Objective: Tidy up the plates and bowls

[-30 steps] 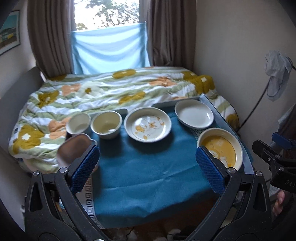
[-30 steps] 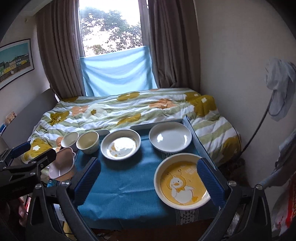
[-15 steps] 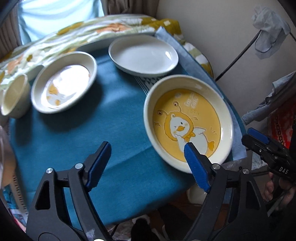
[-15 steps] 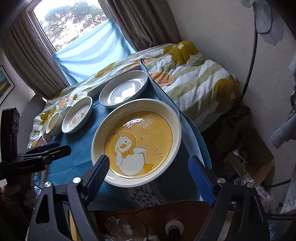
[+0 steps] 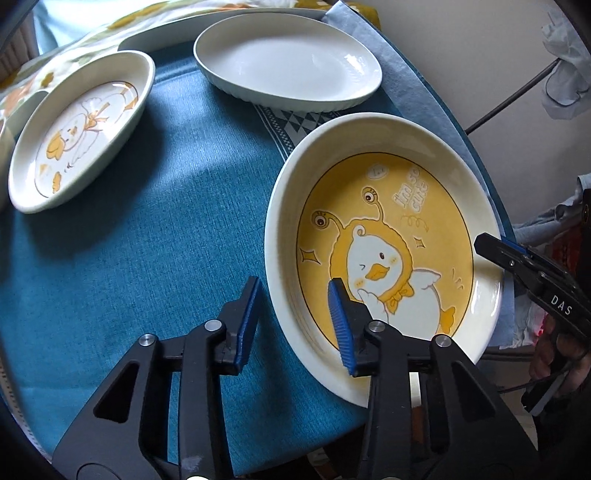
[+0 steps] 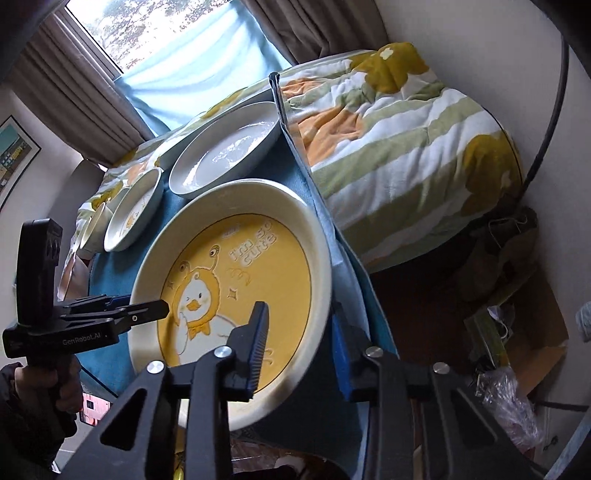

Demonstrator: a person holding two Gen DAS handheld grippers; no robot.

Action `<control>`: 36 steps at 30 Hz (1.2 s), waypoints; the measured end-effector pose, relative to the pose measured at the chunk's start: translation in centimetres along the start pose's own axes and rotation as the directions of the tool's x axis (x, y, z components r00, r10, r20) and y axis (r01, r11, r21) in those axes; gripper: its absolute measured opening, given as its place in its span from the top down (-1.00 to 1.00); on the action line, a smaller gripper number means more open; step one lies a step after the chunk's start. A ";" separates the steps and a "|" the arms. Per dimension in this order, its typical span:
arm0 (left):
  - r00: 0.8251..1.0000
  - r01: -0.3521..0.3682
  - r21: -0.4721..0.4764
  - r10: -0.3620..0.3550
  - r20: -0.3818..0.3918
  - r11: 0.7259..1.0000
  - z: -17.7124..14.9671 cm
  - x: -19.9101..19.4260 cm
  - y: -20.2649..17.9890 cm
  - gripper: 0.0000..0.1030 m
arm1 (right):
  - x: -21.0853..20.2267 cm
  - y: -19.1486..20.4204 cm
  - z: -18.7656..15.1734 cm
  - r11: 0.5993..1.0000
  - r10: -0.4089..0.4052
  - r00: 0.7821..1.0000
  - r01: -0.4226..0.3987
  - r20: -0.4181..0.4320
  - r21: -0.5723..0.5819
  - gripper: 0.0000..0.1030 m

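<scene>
1. Bedroom; table under teal cloth, beside the bed.
2. Yellow duck plate at the near right edge.
3. Left tool and right tool closing astride opposite rims, not yet pinching.
4. Likely stiff, glazed, slippery, breakable; best gripped by the rim.

A home bedroom: a floral quilt on the bed, brown curtains at the window

Legible text: three items, placed relative to the yellow duck plate.

"I'm so cute", white lettering on the plate's yellow floor, up and to the right of the duck's head in both views. "DAS", white letters on the black body of the right gripper at the plate's right rim. "GenRobot.AI", white lettering on the black body of the left gripper at the plate's left rim.
</scene>
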State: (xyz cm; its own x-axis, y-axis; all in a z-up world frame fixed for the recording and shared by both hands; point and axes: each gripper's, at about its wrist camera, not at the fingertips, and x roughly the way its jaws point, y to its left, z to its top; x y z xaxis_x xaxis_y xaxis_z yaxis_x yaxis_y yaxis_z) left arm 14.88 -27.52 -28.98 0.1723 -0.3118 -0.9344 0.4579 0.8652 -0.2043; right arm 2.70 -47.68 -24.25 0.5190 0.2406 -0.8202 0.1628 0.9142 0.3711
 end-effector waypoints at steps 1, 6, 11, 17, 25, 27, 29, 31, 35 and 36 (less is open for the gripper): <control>1.000 0.001 -0.001 -0.001 0.001 1.000 0.1 0.1 -0.1 0.43 | 0.1 -0.1 0.1 1.000 -0.002 1.000 0.002 -0.002 -0.001 0.62; 1.000 0.013 -0.022 -0.013 0.003 1.000 0.5 0.9 0.1 0.64 | 0.5 -0.4 0.5 1.000 -0.006 1.000 0.006 -0.014 0.005 0.76; 1.000 -0.004 -0.018 0.004 0.008 1.000 1.1 1.2 -0.4 0.64 | 0.6 -0.4 0.8 1.000 -0.005 0.999 0.005 -0.034 -0.017 0.75; 0.999 -0.018 -0.030 0.019 0.028 0.999 1.1 -0.7 -0.2 0.64 | 0.5 0.1 1.2 0.998 -0.014 0.999 0.012 -0.036 -0.063 0.75; 0.995 -0.042 -0.084 0.049 0.087 0.996 0.4 -4.1 1.7 0.64 | 0.0 2.4 2.5 0.990 0.020 1.000 -0.022 -0.017 -0.141 0.75; 0.992 -0.052 -0.115 0.064 0.106 0.992 -0.2 -5.3 2.4 0.64 | -0.1 3.5 2.7 0.984 0.032 0.999 -0.035 -0.018 -0.173 0.75; 0.988 -0.064 -0.142 0.082 0.129 0.988 -1.0 -6.9 3.4 0.64 | -0.2 4.9 2.9 0.977 0.050 0.999 -0.053 -0.019 -0.204 0.75; 0.984 -0.076 -0.169 0.102 0.149 0.983 -2.3 -8.4 4.6 0.64 | -0.3 6.5 3.3 0.969 0.069 0.997 -0.073 -0.023 -0.236 0.75; 0.974 -0.110 -0.241 0.153 0.169 0.964 -4.5 -11.3 7.9 0.64 | 0.4 10.6 3.4 0.943 0.117 0.992 -0.126 -0.048 -0.307 0.75; 0.971 -0.117 -0.259 0.165 0.172 0.959 -5.0 -11.9 8.7 0.64 | 0.7 11.8 3.3 0.936 0.127 0.990 -0.139 -0.058 -0.325 0.75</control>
State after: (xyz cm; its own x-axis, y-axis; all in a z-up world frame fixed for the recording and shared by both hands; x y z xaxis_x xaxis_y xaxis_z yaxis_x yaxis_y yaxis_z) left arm 12.46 -14.31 -21.14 0.3930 -0.2277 -0.8909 0.1931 0.9677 -0.1621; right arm 7.77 -37.75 -19.02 0.4859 0.3731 -0.7903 -0.1921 0.9278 0.3199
